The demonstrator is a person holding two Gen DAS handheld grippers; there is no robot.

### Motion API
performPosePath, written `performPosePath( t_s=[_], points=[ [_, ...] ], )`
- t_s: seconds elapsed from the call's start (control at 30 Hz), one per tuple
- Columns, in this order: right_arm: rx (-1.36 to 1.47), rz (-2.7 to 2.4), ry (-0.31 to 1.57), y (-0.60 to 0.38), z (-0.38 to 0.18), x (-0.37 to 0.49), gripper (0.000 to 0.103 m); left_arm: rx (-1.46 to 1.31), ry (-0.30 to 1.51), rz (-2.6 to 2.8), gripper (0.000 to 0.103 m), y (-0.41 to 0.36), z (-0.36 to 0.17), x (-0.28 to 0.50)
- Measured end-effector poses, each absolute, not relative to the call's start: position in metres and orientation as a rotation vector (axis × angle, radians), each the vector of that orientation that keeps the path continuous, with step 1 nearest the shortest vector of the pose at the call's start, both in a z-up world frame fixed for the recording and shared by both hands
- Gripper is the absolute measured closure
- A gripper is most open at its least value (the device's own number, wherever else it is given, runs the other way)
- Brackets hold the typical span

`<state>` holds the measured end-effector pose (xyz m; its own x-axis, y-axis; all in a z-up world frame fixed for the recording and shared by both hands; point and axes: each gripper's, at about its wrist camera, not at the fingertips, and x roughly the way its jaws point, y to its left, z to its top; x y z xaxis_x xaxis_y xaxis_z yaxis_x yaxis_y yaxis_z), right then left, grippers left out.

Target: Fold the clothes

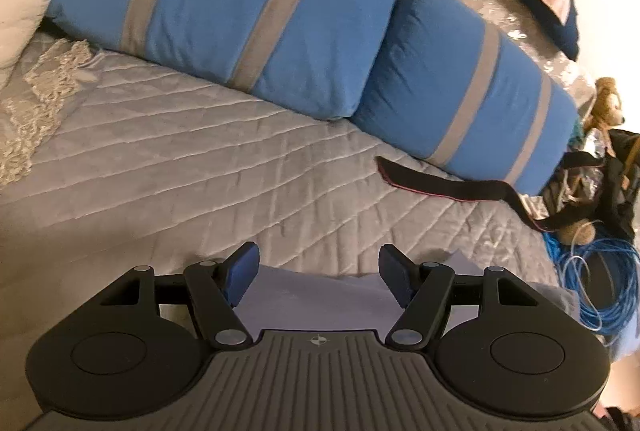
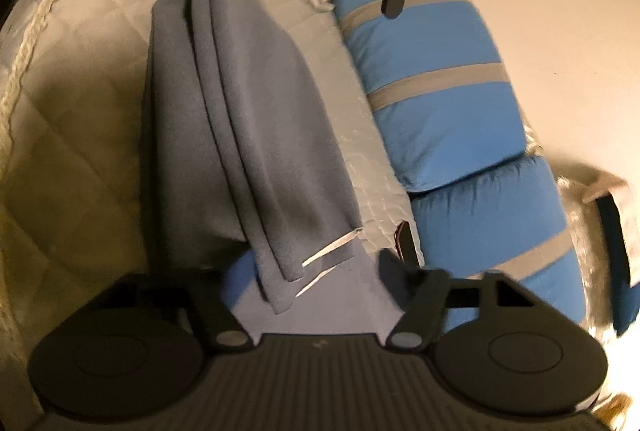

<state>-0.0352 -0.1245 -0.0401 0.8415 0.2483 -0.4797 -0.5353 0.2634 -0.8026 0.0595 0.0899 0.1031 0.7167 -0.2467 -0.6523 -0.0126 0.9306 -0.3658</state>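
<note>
Two grippers in play, both over the grey garment on the quilted bedspread (image 1: 168, 167).

Left gripper (image 1: 320, 277): jaws partway apart, pale grey cloth (image 1: 316, 301) seen in the gap between the blue pads (image 1: 240, 279). Pads don't visibly press on it; nothing pinched that I can see. It points down toward the bedspread, with the two blue striped pillows (image 1: 224, 11) beyond it. A black strap (image 1: 436, 185) lies on the bedspread just beside the nearer pillow.

Right gripper (image 2: 316, 271): jaws at a middling gap, folded grey garment (image 2: 240, 119) running lengthwise away from it along the bedspread, beside the pillows. The garment's near end, with a white tag (image 2: 332, 249), lies across the gap and covers part of the left pad. Right pad stands clear of the fabric. Frame is blurred; can't tell whether the left pad actually touches the cloth.

Left gripper also shows in the right wrist view, at the far end of the garment.
</note>
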Motion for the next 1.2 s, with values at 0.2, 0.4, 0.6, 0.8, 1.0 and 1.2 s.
performPosePath(
  t_s=[0.2,0.4,0.6,0.8,1.0,1.2],
  points=[
    [-1.336,0.608,0.283,-0.115,-0.047,-0.039,0.036,-0.402,0.766,-0.145,0.038,0.099,0.103,0.057],
    [-1.382,0.568,0.263,-0.103,-0.054,-0.033,0.039,-0.418,0.764,-0.152,0.038,0.103,0.104,0.056],
    [-1.389,0.644,0.308,-0.100,-0.054,-0.027,0.084,-0.398,0.792,-0.117,0.038,0.105,0.102,0.057],
    [-1.389,0.637,0.239,-0.108,-0.037,-0.024,0.098,-0.407,0.805,-0.101,0.038,0.112,0.099,0.057],
    [-1.433,0.582,0.163,-0.124,-0.010,-0.007,0.098,-0.398,0.819,-0.097,0.038,0.110,0.097,0.059],
    [-1.477,0.528,0.165,-0.157,0.007,0.003,0.099,-0.393,0.825,-0.101,0.038,0.110,0.097,0.058]
  ],
)
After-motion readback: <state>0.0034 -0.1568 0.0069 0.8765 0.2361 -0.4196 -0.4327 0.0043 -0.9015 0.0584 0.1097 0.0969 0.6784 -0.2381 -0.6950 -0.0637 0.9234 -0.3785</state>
